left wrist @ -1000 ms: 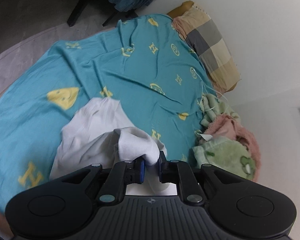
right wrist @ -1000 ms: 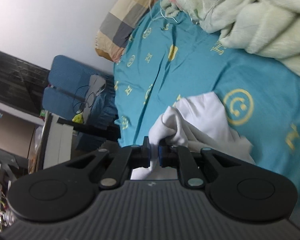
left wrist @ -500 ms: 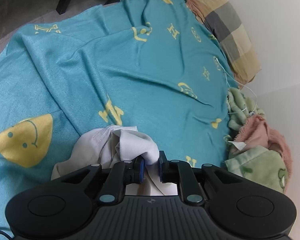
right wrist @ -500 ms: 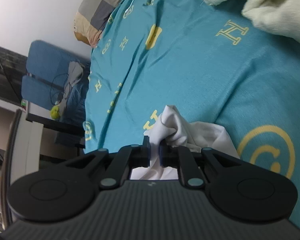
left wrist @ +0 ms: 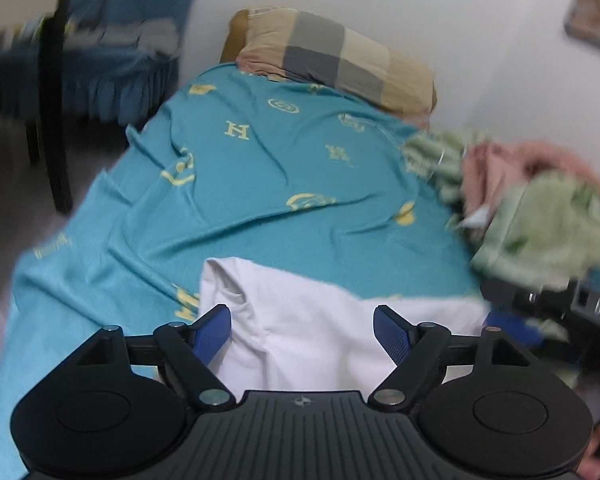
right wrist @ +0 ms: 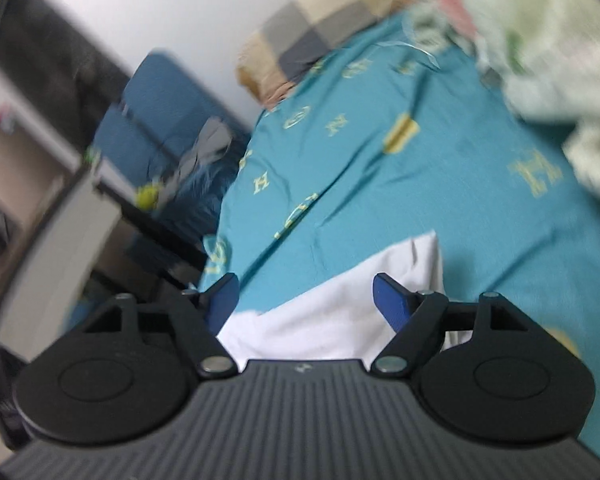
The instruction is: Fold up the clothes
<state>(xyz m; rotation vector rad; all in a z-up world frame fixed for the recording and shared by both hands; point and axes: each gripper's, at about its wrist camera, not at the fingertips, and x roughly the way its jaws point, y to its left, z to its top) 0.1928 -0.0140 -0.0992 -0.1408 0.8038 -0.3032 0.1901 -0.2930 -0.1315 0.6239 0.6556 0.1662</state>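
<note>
Jaws of both grippers stand wide apart with nothing between them: the left gripper [left wrist: 302,328] and the right gripper [right wrist: 306,300] each hang just above the white garment [left wrist: 320,320], their blue pads clear of the cloth. In the left wrist view, the right gripper shows as a dark body at the right edge, near the garment's right side.

The white garment lies spread on the teal bedsheet [left wrist: 260,184] at the near part of the bed, mostly flat, with a soft crease running down its left part and a fairly straight far edge. Whether it is already folded over once or merely laid out, the pictures do not settle; its near part is hidden under the grippers.

By its look, the fabric is thin, light and limp. It would sag from any pinch point and slide easily on the sheet, so a hold at two corners or along one edge, one gripper on each side, should keep it from bunching. A pinch in the middle would probably gather it into a lump.

Farther off, a green and pink fleece blanket [left wrist: 540,216] is heaped at the right, and a checked pillow [left wrist: 340,60] lies against the wall.
</note>
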